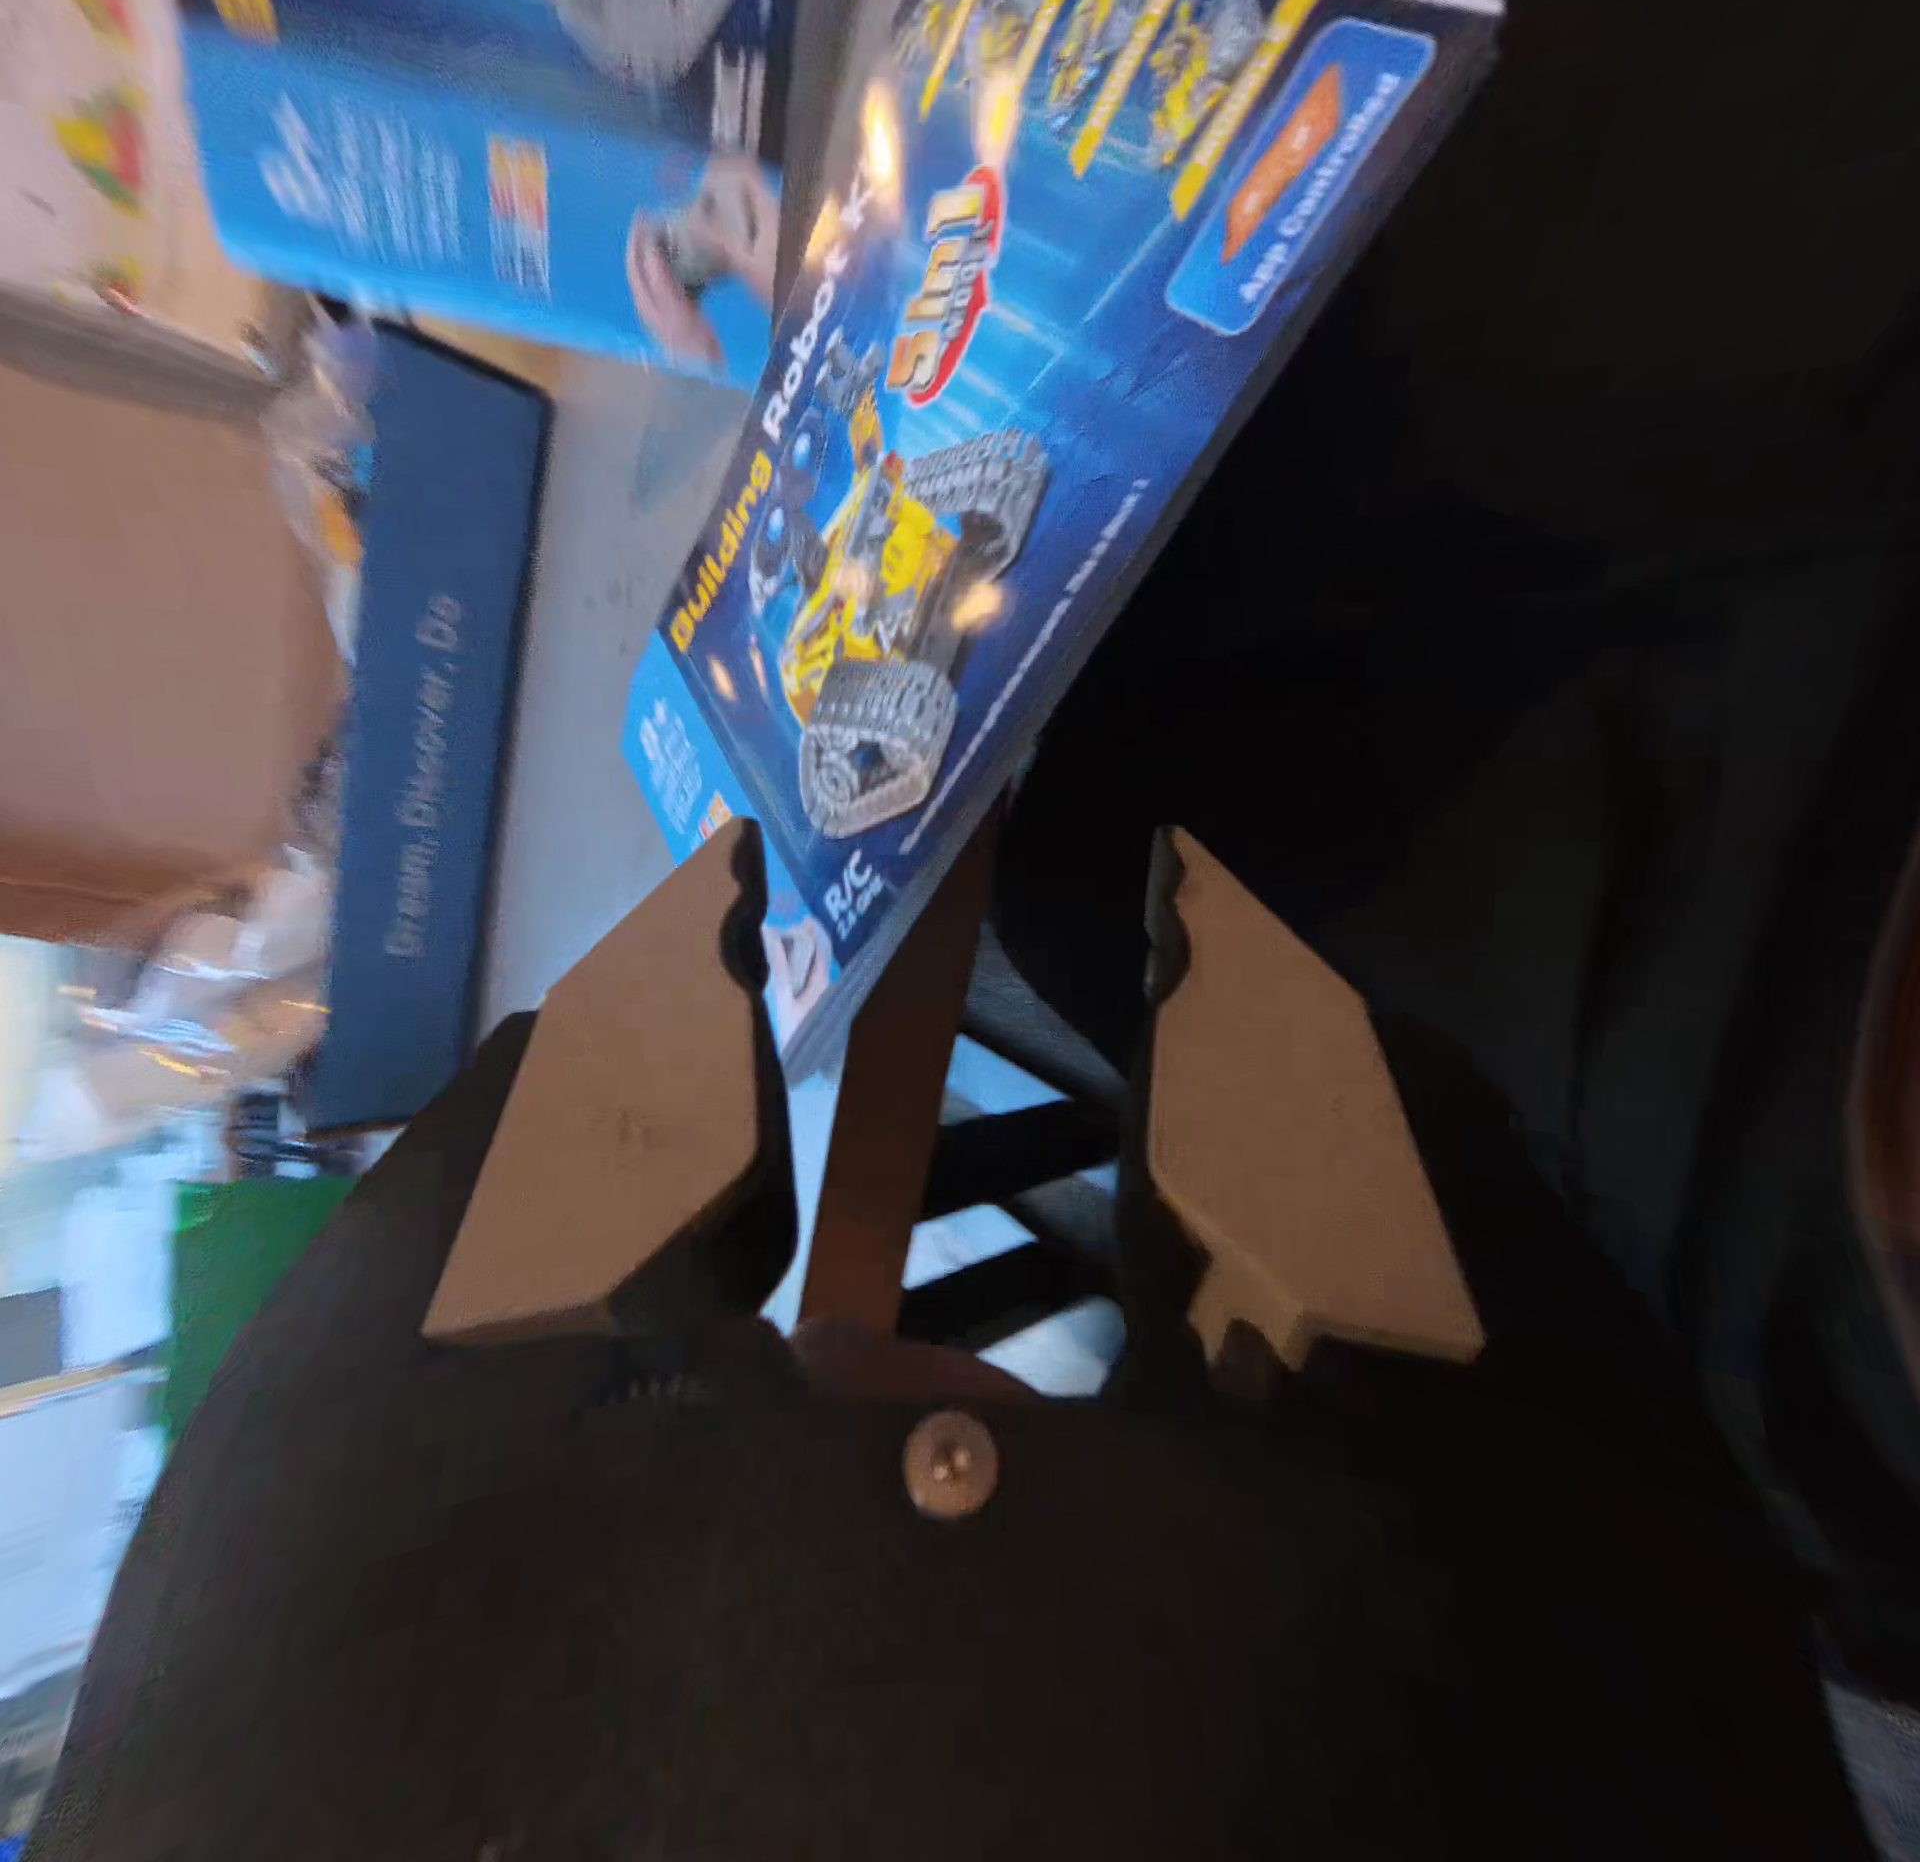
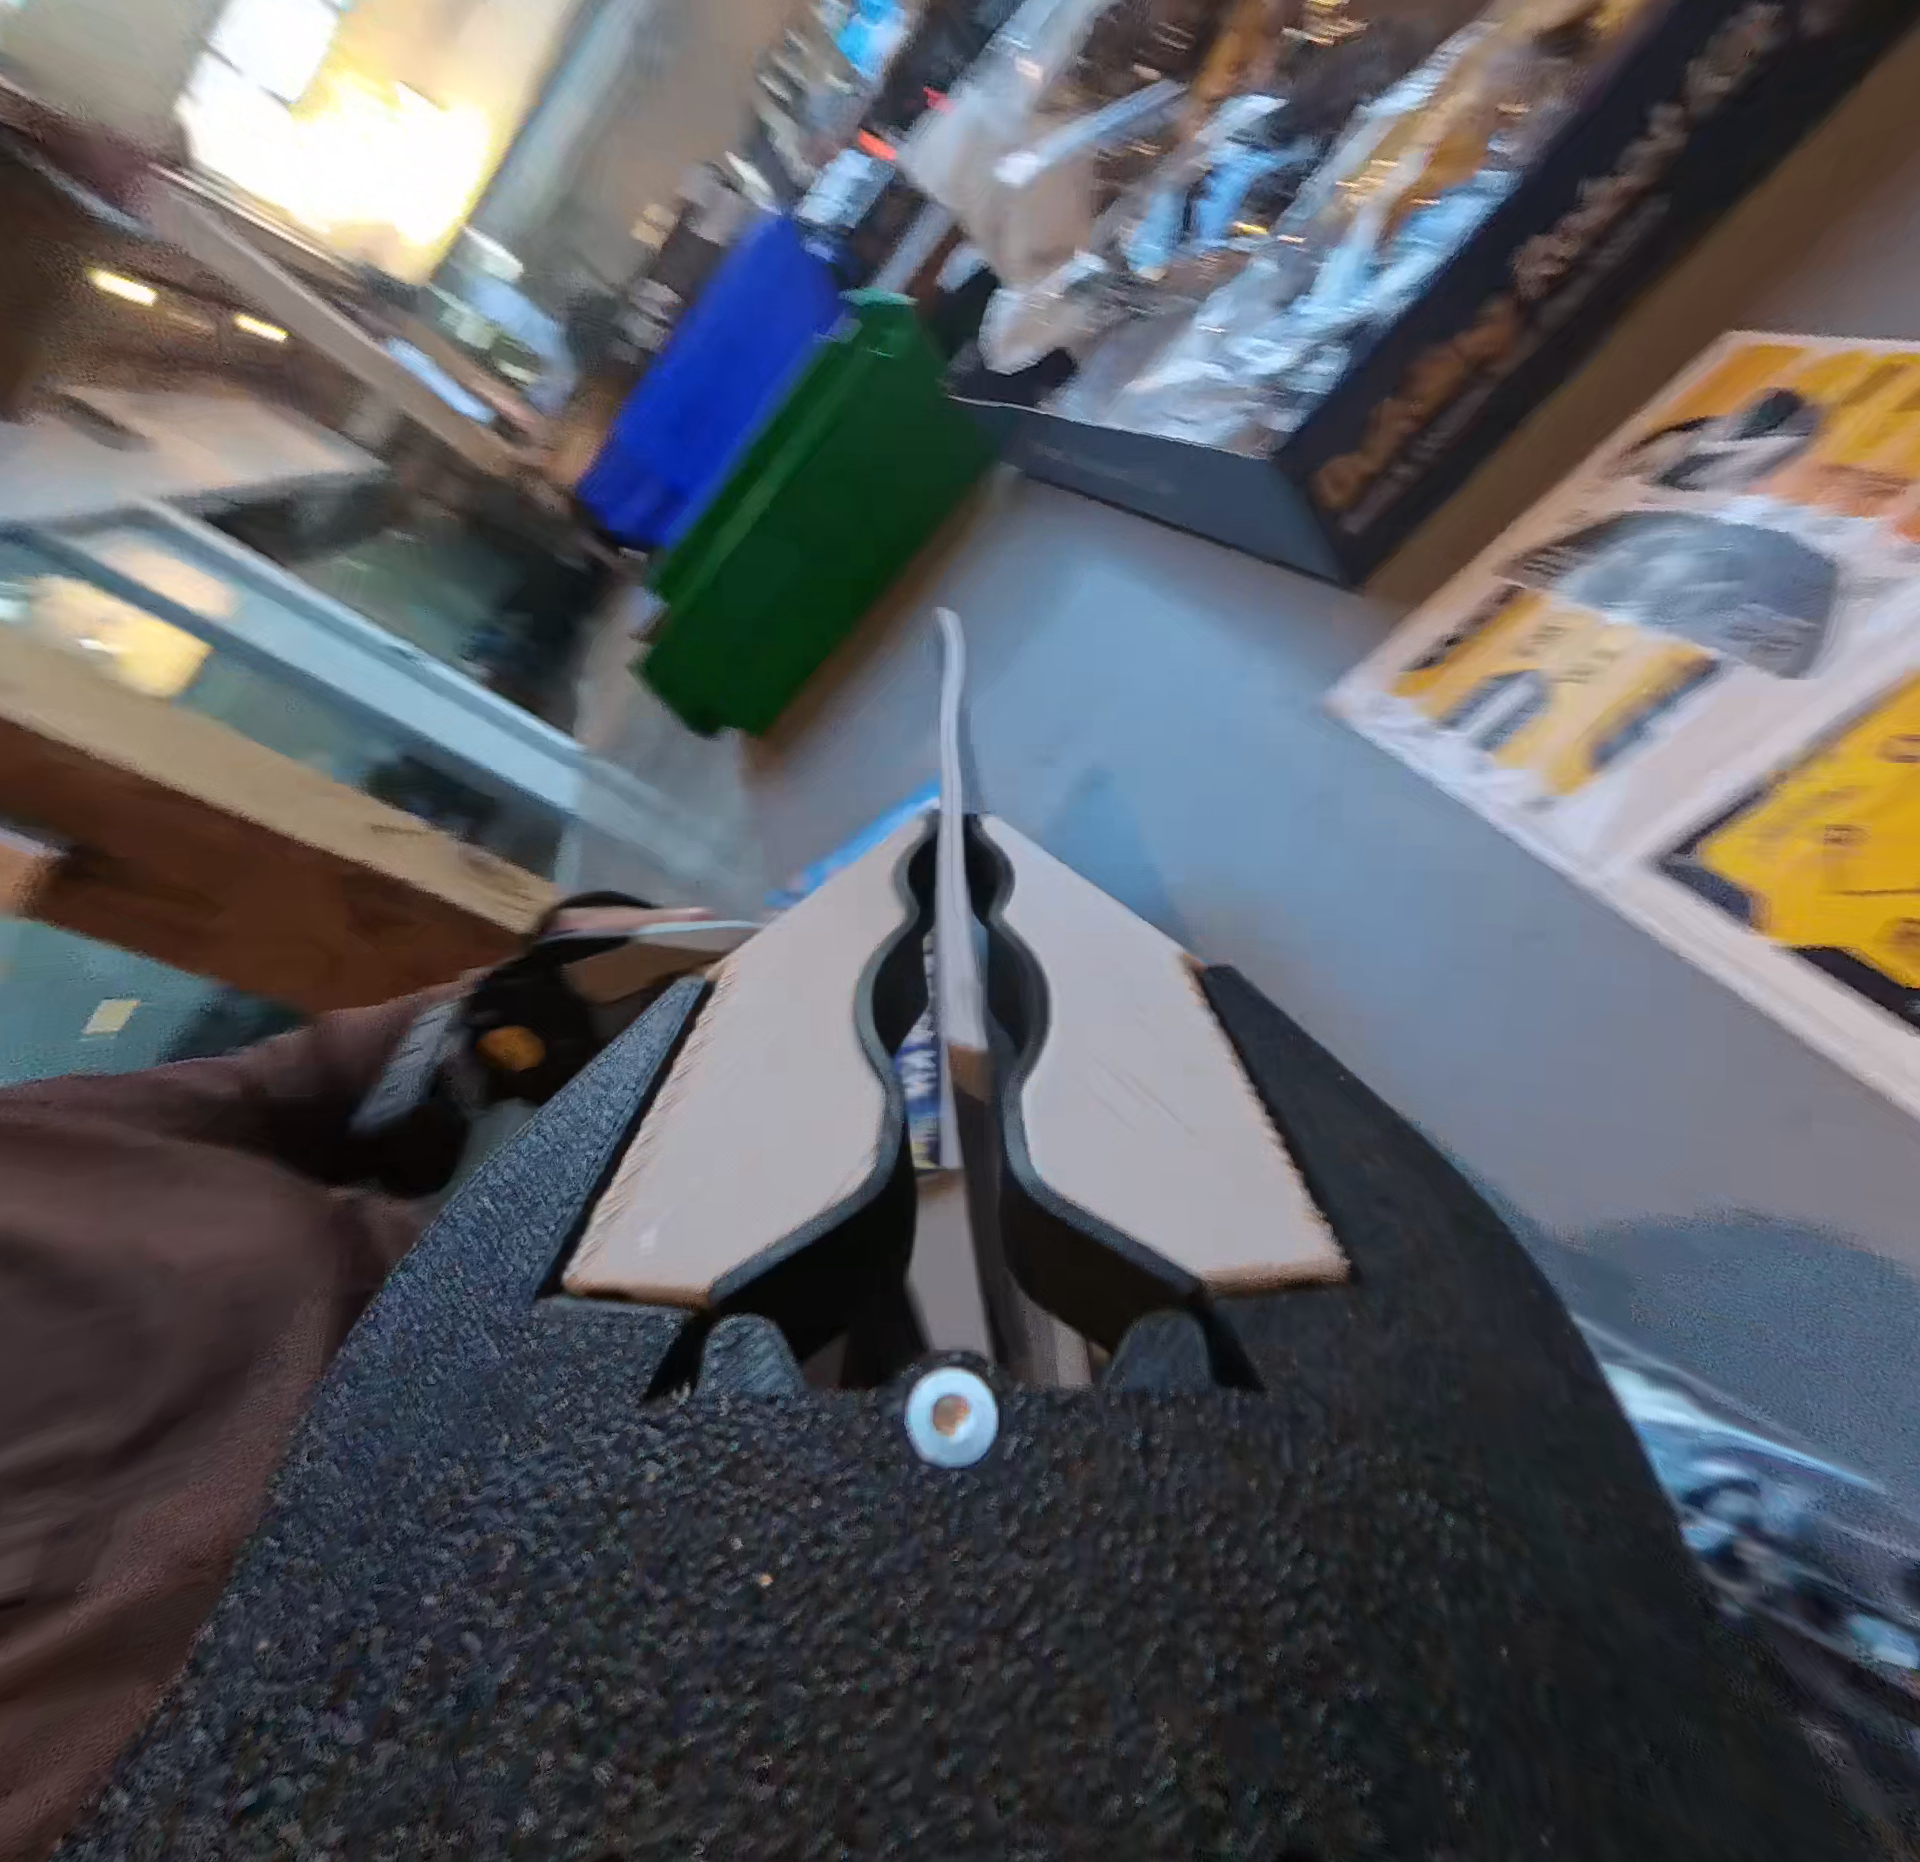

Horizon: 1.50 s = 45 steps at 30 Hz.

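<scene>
A thin blue booklet (image 1: 997, 441) with a yellow tracked toy robot on its cover stands tilted in front of my left gripper (image 1: 956, 856). The left gripper is open, and the booklet's lower corner reaches in between its tan fingers (image 1: 644, 1106), close to the left one. In the right wrist view the same booklet (image 2: 951, 732) shows edge-on as a thin white strip. My right gripper (image 2: 951, 825) is shut on it, both tan pads (image 2: 1132, 1085) pressing its sides. A black device and a brown sleeve (image 2: 156, 1293) show at the lower left of that view.
A long dark blue box (image 1: 436, 721) and a lighter blue box (image 1: 468, 150) lie beyond the booklet, with brown cardboard (image 1: 135, 617) at left. On the grey tabletop (image 2: 1299, 929) are a dark box holding plastic bags (image 2: 1351, 358) and a yellow-and-white box (image 2: 1662, 617). Green (image 2: 821, 524) and blue (image 2: 717, 378) bins stand behind. Tip to tip, the grippers are about 25 cm apart.
</scene>
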Motion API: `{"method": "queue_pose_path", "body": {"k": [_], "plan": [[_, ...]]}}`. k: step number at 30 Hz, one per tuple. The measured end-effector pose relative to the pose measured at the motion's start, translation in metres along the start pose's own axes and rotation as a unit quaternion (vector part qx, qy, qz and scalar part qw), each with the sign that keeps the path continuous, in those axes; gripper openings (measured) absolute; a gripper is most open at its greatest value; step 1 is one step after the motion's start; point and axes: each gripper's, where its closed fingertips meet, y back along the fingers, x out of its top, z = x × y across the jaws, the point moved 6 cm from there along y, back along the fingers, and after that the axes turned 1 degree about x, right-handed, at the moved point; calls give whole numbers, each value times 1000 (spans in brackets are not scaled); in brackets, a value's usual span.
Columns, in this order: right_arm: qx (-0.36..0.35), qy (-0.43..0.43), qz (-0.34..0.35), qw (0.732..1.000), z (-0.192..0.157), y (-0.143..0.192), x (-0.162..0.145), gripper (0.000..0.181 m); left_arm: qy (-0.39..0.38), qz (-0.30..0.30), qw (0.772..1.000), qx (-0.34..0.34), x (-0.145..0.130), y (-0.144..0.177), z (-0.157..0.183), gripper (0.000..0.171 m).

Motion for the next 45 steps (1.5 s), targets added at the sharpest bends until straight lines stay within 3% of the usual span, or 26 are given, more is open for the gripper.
{"method": "queue_pose_path", "body": {"k": [1, 4, 9, 12, 16, 20, 24, 27, 29, 31, 32, 33, 37, 40, 42, 45], "plan": [[-37, 11, -15, 999, 10, -5, 0, 2, -33, 2, 999, 26, 3, -6, 3, 67], [-109, 33, -55, 992, 26, -10, -4, 4, -81, 2, 992, 94, 9, -21, 6, 29], [-221, 136, -125, 958, 25, -8, -19, 38, 4, 31, 993, 117, 7, -8, 0, 7], [-246, 199, -124, 940, 13, -5, -20, 38, 59, 49, 988, 136, -3, 14, -15, 2], [-231, 229, -106, 939, -1, -6, -22, 37, 113, 53, 972, 200, -10, 51, -66, 2], [-198, 223, -147, 943, -7, -14, -41, 43, 89, 54, 953, 286, 0, 68, -150, 1], [-192, 229, -168, 939, -19, -24, -57, 74, 95, 33, 946, 307, 3, 24, -244, 1], [-199, 242, -190, 931, -20, -31, -73, 72, 89, -23, 953, 290, -2, -44, -303, 1], [-204, 243, -220, 922, -14, -35, -88, 72, 89, -82, 964, 239, -11, -98, -322, 2], [-180, 232, -241, 925, -12, -42, -106, 69, 112, -126, 969, 179, -20, -140, -319, 5], [-168, 238, -232, 928, -13, -45, -112, 59, 138, -122, 972, 143, -17, -150, -311, 8], [-159, 245, -222, 930, -15, -47, -116, 62, 163, -101, 975, 113, -9, -154, -302, 19], [-105, 252, -231, 934, -29, -52, -128, 59, 195, 21, 980, 26, 36, -121, -257, 56], [-77, 247, -235, 937, -34, -51, -133, 55, 156, 112, 974, -120, 70, -85, -191, 54], [-69, 246, -256, 932, -37, -44, -134, 43, 125, 124, 968, -180, 83, -78, -145, 59], [-136, 274, -218, 927, -33, -23, -113, 56, 58, 106, 971, -207, 91, -90, -93, 61]]}}
